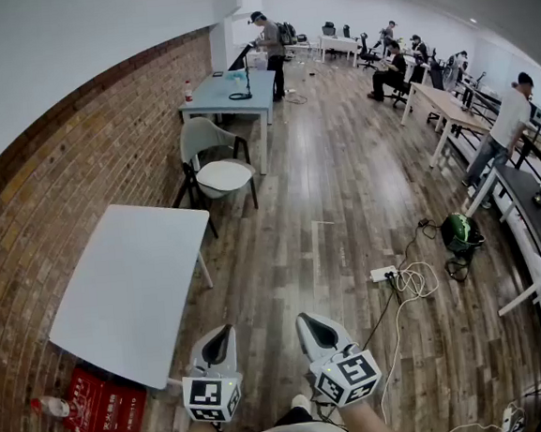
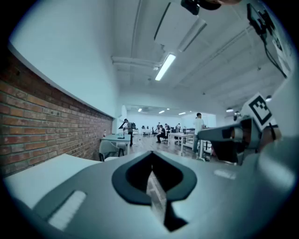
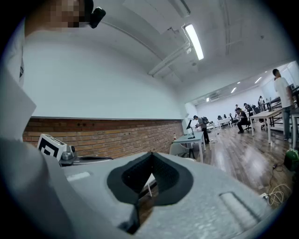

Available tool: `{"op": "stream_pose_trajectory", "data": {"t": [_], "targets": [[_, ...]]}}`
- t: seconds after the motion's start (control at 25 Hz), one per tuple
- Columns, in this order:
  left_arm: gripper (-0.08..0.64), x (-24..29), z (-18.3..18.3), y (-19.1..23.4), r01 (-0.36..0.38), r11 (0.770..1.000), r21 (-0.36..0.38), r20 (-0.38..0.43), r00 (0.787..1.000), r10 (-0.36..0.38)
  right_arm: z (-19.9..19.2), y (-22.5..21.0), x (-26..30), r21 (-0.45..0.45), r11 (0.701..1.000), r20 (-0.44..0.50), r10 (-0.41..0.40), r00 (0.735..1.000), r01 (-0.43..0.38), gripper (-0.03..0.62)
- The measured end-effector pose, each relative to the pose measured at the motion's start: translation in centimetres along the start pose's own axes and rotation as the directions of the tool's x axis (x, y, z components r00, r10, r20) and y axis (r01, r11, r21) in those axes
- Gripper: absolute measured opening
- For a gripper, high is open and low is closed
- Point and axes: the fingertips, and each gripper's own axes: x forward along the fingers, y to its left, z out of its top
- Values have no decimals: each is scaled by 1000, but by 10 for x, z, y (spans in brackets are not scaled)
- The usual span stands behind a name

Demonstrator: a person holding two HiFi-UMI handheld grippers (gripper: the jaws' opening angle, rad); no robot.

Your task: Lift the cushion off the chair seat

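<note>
A pale chair (image 1: 209, 140) stands by the brick wall, far ahead of me, with a round white cushion (image 1: 225, 175) lying on its seat. My left gripper (image 1: 224, 330) and right gripper (image 1: 305, 320) are held side by side low in the head view, both shut and empty, well short of the chair. In the left gripper view the chair (image 2: 109, 150) is small, beyond the closed tips of the left gripper (image 2: 152, 155). The right gripper view shows the chair (image 3: 180, 149) past the closed tips of the right gripper (image 3: 152, 155).
A white table (image 1: 131, 288) stands at my left along the brick wall (image 1: 78, 171). A grey-blue table (image 1: 227, 92) is behind the chair. A power strip (image 1: 384, 273) with cables lies on the wood floor at right. A red crate (image 1: 103, 404) sits bottom left. People work at far desks.
</note>
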Motion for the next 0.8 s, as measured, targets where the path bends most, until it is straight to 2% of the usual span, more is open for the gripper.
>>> {"op": "stream_pose_trajectory", "data": {"t": [0.12,0.36,0.8], "targets": [[-9,32,-3,-16,-13,1000,-19,-15,1000,13,0,-33,3,-13,1000,-12,15,1000,-15,-2],[-9,79,9,-39,-57,998,-5,-8,998,57,3,-89,12,-32,999,-41,19,999,-20,-2],[-9,117,18,-60,-55,998,25,-17,998,56,7,-128,19,11,999,-42,33,999,-32,-2]]}}
